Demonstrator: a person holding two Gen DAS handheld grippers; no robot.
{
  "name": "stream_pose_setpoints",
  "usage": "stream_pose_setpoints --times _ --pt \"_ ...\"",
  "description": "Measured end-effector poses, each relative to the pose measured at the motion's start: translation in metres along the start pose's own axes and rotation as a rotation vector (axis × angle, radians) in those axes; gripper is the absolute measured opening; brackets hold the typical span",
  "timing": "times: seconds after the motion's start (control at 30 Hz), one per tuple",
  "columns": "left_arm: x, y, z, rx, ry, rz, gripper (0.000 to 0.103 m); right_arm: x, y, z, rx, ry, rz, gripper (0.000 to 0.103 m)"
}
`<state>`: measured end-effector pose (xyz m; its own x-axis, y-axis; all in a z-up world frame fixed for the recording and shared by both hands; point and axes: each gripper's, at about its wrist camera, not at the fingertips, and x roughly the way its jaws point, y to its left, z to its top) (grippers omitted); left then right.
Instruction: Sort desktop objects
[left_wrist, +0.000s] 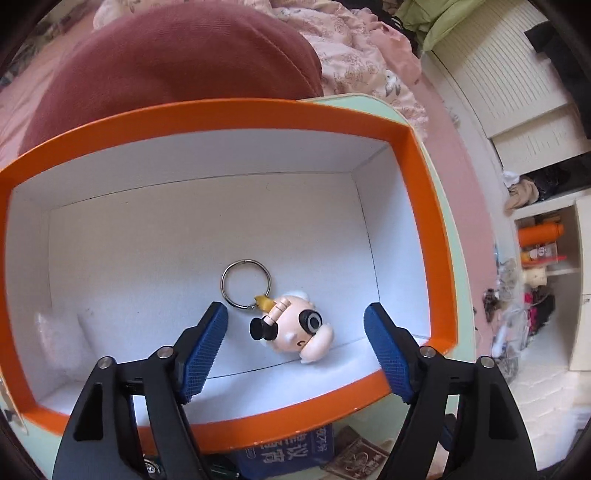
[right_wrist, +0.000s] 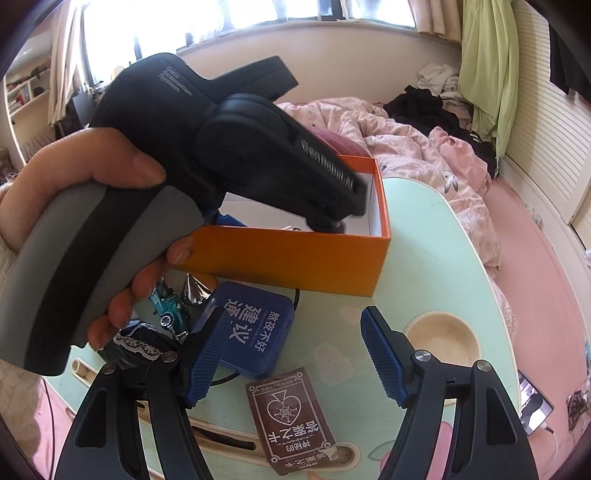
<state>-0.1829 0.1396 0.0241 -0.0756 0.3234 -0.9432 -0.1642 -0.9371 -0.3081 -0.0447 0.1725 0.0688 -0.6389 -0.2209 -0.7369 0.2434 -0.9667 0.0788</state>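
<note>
An orange box (left_wrist: 236, 118) with a white inside fills the left wrist view. On its floor lies a keychain (left_wrist: 299, 332): a pale cartoon head with a tiny black top hat, on a metal ring (left_wrist: 245, 284). My left gripper (left_wrist: 295, 310) hangs open above it, blue pads wide apart and touching nothing. In the right wrist view a hand (right_wrist: 92, 173) holds that gripper's black body (right_wrist: 240, 147) tipped down into the orange box (right_wrist: 295, 258). My right gripper (right_wrist: 295, 317) stands open and empty over the mint-green table (right_wrist: 443, 258), just above a blue case (right_wrist: 255, 332).
On the table near the box lie a brown card pack (right_wrist: 291, 417), a teal toy car (right_wrist: 168, 306), a silver cone (right_wrist: 195, 288) and a black lace-edged pouch (right_wrist: 140, 343). A phone (right_wrist: 532, 402) sits past the table's right edge. A bed with pink bedding lies behind.
</note>
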Motion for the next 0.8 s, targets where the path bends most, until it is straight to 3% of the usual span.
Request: stream_pose_setpoints --times 0.03,0.1,0.37,0.47,0.5,0.53,0.63,0.8 --pt "-0.002 0.003 -0.001 0.002 -0.006 0.045 0.054 0.0 0.0 0.0 0.002 -0.001 0.001 0.073" --pt "-0.004 0.003 -0.002 0.036 -0.01 0.105 0.04 -0.001 -0.001 -0.001 0.004 -0.003 0.001 0.073" --pt "-0.019 0.039 -0.004 0.043 -0.065 0.028 0.039 -0.002 -0.003 -0.001 0.015 -0.007 0.0 0.073" --pt "-0.046 0.049 -0.016 0.027 -0.153 -0.067 0.039 -0.002 -0.004 -0.001 0.018 -0.007 0.0 0.073" --pt "-0.055 0.051 -0.022 0.029 -0.172 -0.105 0.036 -0.002 -0.003 -0.001 0.017 -0.006 0.0 0.073" --pt "-0.068 0.053 -0.029 0.037 -0.205 -0.143 0.026 -0.003 -0.004 -0.001 0.016 -0.006 0.0 0.073" --pt "-0.104 0.061 -0.054 0.06 -0.3 -0.223 0.025 -0.002 -0.003 -0.001 0.018 -0.007 -0.001 0.073" --pt "-0.123 0.074 -0.083 0.085 -0.358 -0.267 0.025 -0.001 0.0 -0.001 0.013 -0.001 0.001 0.073"
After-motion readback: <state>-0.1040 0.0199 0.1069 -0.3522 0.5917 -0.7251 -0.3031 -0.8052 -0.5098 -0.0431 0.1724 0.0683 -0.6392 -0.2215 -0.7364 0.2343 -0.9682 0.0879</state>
